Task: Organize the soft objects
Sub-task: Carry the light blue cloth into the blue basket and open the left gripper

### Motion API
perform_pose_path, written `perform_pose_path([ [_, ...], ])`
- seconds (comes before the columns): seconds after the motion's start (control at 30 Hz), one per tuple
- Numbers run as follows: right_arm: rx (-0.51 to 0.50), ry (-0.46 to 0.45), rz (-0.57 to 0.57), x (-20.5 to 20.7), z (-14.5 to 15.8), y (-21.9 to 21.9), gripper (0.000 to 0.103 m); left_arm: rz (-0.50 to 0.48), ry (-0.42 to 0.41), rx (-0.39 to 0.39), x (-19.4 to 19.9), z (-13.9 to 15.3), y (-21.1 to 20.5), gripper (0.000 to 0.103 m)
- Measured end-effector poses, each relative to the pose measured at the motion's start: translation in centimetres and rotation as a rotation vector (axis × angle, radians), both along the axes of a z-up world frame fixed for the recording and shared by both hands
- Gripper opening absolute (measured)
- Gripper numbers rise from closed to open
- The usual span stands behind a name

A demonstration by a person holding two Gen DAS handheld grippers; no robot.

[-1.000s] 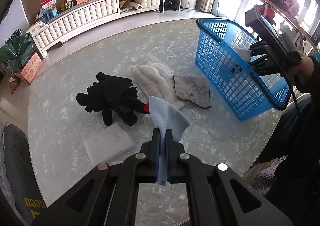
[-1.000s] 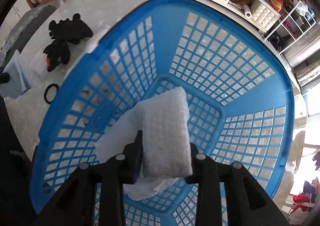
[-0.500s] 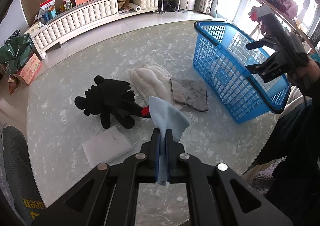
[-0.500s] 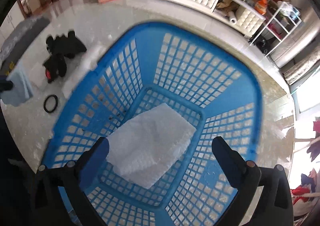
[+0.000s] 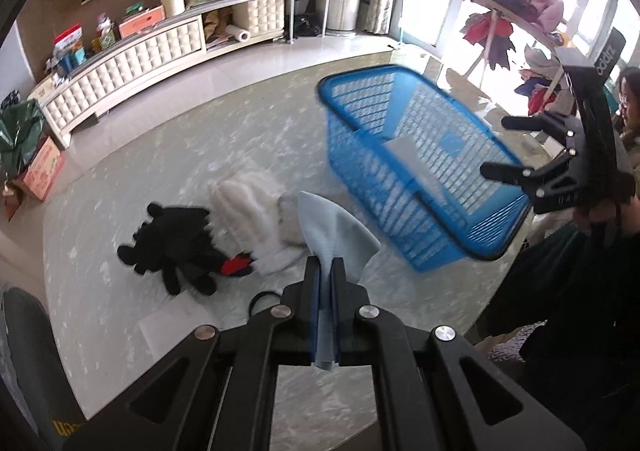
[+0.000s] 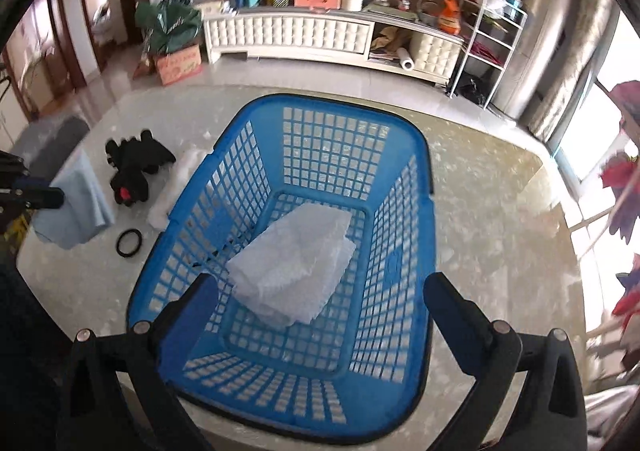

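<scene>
Where the left wrist camera looks out, the left gripper (image 5: pixel 327 271) pinches a soft pale-blue cloth (image 5: pixel 334 227) above a marbled table (image 5: pixel 120 179), near a black plush toy (image 5: pixel 172 247) and fluffy white fabric (image 5: pixel 248 207). From the right wrist camera, the right gripper (image 6: pixel 320 293) gapes wide and empty over a blue lattice plastic basket (image 6: pixel 404 187) holding one folded, bubbly-textured white sheet (image 6: pixel 296 267).

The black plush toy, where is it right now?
The black plush toy lies on the marble table, left of the blue basket in both views, touching the white fluffy cloth; a black ring lies nearby.
</scene>
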State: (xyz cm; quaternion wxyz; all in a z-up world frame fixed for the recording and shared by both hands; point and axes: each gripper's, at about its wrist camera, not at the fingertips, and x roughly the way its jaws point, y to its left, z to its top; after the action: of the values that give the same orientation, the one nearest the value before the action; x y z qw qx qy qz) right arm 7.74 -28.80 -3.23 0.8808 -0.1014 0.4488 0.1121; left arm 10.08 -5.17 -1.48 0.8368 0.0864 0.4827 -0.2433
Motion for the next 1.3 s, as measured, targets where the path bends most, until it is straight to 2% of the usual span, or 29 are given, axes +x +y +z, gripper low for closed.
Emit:
perform_pose_path([
  [0.23, 0.049, -0.002, -0.042, -0.7, -0.2, -2.5, 0.103, -0.094, -0.050, 0.022, -0.3, 3.0, -5.3, 0.004],
  [0.47, 0.088, -0.004, -0.078, -1.2, -0.3, -4.4, 0.103, -0.184, -0.038, 0.053, 1.2, 3.1, -11.0, 0.004],
  [0.63, 0.119, 0.018, -0.103, -1.2, -0.4, -5.3, 0.103, -0.259, 0.003, 0.096, 2.6, 1.4, -14.8, 0.004],
  [0.9, 0.124, 0.051, -0.126, -1.8, -0.7, -5.8, 0.103, -0.312, 0.081, 0.144, 3.7, -2.4, -17.8, 0.004],
  [1.3, 0.125, 0.084, -0.145, -1.1, -1.3, -6.7, 0.103, -0.329, 0.162, 0.188, 5.3, -7.3, -20.2, 0.004],
])
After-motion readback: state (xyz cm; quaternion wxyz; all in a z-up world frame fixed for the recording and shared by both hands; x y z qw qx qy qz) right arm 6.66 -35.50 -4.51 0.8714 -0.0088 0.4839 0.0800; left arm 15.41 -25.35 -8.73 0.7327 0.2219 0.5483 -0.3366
